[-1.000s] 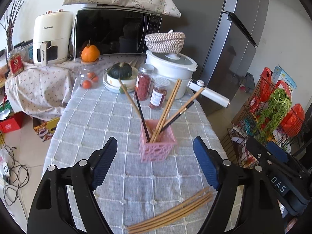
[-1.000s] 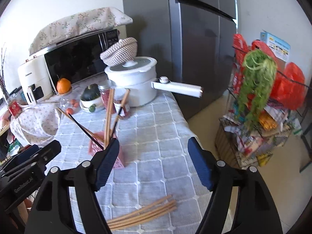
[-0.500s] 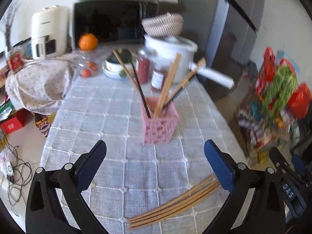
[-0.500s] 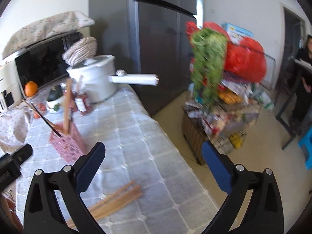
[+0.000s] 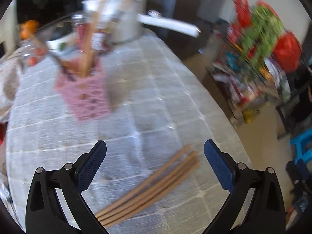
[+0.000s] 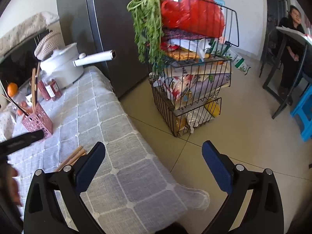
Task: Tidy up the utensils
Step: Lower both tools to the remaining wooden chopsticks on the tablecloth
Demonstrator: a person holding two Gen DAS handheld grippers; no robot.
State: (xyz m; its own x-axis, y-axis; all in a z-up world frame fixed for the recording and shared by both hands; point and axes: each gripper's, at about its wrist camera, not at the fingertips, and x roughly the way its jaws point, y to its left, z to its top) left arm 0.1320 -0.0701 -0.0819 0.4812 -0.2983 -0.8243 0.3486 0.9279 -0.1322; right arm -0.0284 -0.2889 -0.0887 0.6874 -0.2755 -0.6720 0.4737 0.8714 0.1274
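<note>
Left wrist view: blurred by motion, looking down on the surface [image 5: 156, 89], which is covered by a grey checked cloth.
Left tool [image 5: 155, 156]: its two blue-padded fingers stand wide apart, with nothing between the pads.
Loose chopsticks [image 5: 150, 185]: a bundle of wooden sticks lies flat on the cloth, slanting from the lower left up to the right, below and between the fingers and touching neither.
Pink holder [image 5: 85, 93]: a perforated pink box stands farther back to the left, with several chopsticks standing tilted in it.
Behind the holder: a white pot [image 5: 122, 21] with a long white handle, red-filled jars and an orange, all too blurred for detail.
Right of the surface: a wire rack [image 5: 259, 58] loaded with greens and red bags stands on the floor.

Right wrist view: sharp, looking past the corner of the surface [image 6: 109, 128] towards the floor.
Right tool [image 6: 154, 153]: fingers spread wide and empty, one above the cloth, the other above the tiled floor.
Loose chopsticks [image 6: 73, 156]: only their ends show, just beside the left finger, which hides the rest.
Pink holder [image 6: 38, 120]: upright near the left edge, well apart from the loose sticks, with chopsticks standing in it.
Left tool's body [image 6: 19, 142]: a black bar reaching in from the left edge, in front of the holder.
Background: white pot [image 6: 62, 68], grey fridge [image 6: 117, 29], wire rack [image 6: 191, 78], and a person seated at a table at far right.
</note>
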